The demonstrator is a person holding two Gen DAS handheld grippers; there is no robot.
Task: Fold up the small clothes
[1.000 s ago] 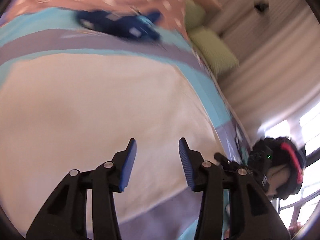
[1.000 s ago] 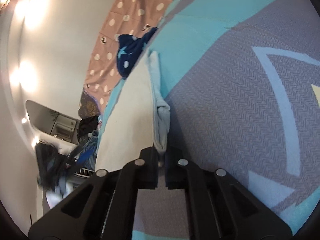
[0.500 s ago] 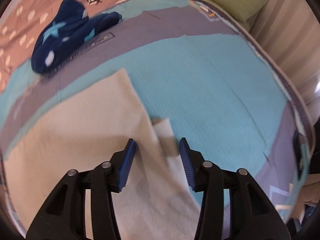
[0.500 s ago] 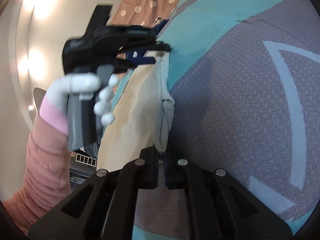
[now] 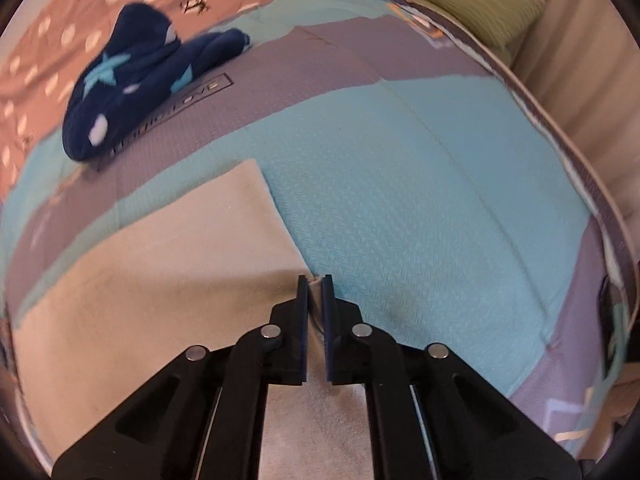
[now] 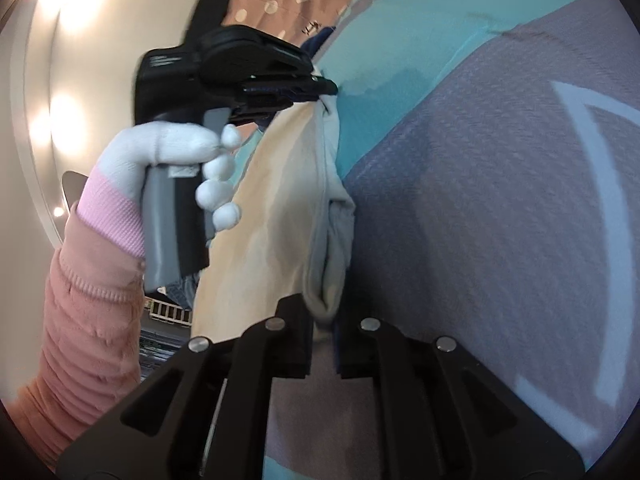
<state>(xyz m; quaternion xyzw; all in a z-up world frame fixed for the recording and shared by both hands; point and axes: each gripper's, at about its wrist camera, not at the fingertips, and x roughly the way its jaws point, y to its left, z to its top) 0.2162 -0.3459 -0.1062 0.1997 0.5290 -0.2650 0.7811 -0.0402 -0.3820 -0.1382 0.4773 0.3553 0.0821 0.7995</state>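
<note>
both pairs of jaws are pinched narrow on cloth: our left gripper (image 5: 315, 280) clamps one corner of the cream garment (image 5: 160, 280) and our right gripper (image 6: 322, 312) clamps another bunched edge of it. the garment lies on the teal and grey bedspread (image 5: 420, 200), its gripped edge lifted between us. a navy star-print garment (image 5: 132, 80) sits well apart near the polka-dot sheet (image 5: 60, 20).

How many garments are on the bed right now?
2: the cream garment pinched by the left gripper and right gripper, and a navy starred garment beyond. Others may be hidden.
</note>
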